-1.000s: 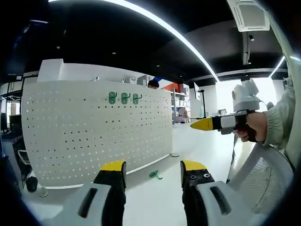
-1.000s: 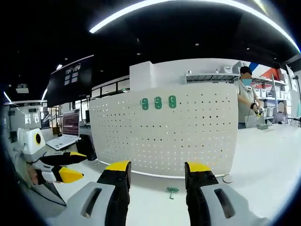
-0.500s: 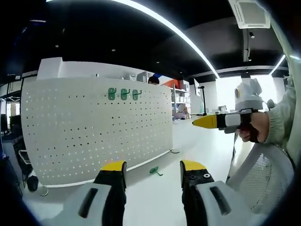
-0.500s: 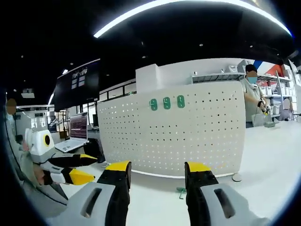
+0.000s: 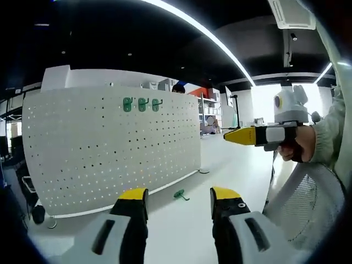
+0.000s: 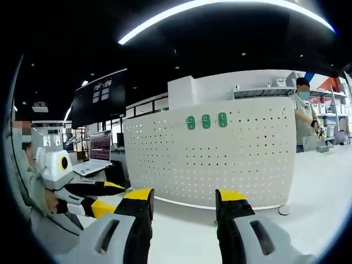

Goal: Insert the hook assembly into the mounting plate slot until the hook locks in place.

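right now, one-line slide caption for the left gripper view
Open left tongs face a white pegboard holding three green hooks; one loose hook lies on the table.

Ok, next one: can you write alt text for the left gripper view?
A loose green hook lies on the white table in front of an upright white pegboard with three green hooks near its top. The left gripper, open and empty, points at it, with the right gripper held in a hand at right.
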The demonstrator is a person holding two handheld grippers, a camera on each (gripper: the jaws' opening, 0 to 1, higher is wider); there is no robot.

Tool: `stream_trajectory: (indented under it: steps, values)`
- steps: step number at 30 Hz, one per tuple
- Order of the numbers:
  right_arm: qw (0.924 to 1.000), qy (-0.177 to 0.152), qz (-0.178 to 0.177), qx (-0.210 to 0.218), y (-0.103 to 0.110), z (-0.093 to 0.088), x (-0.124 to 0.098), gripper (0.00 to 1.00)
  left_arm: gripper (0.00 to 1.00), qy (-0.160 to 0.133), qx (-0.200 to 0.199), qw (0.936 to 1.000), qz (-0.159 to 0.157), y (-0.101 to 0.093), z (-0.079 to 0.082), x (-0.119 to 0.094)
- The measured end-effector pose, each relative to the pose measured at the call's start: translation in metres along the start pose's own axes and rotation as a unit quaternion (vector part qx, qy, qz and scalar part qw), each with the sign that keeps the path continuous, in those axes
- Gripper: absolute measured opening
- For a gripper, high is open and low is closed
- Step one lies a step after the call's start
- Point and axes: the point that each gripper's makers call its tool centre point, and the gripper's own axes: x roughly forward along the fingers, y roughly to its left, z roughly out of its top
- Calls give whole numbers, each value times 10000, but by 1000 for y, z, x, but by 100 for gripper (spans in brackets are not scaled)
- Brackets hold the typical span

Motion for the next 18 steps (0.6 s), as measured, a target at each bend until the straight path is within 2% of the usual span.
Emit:
stream_trajectory:
  steps: [6, 11, 15, 18]
  values:
    - [10000, -38, 12, 87, -1, 0, 0, 43, 48, 101, -14, 9999, 9, 0, -4, 1]
    - [9997, -88, -12, 214, -5, 2, -1, 43, 48, 194, -15, 9997, -113, -6, -5, 4]
    - [9996, -121, -16, 272, -5, 2, -1, 43, 48, 205, -9, 9996, -211, -9, -1, 9]
    - [9994, -146, -15, 301, -5, 3, -1, 43, 48, 164, -4, 9995, -283, -8, 7, 15]
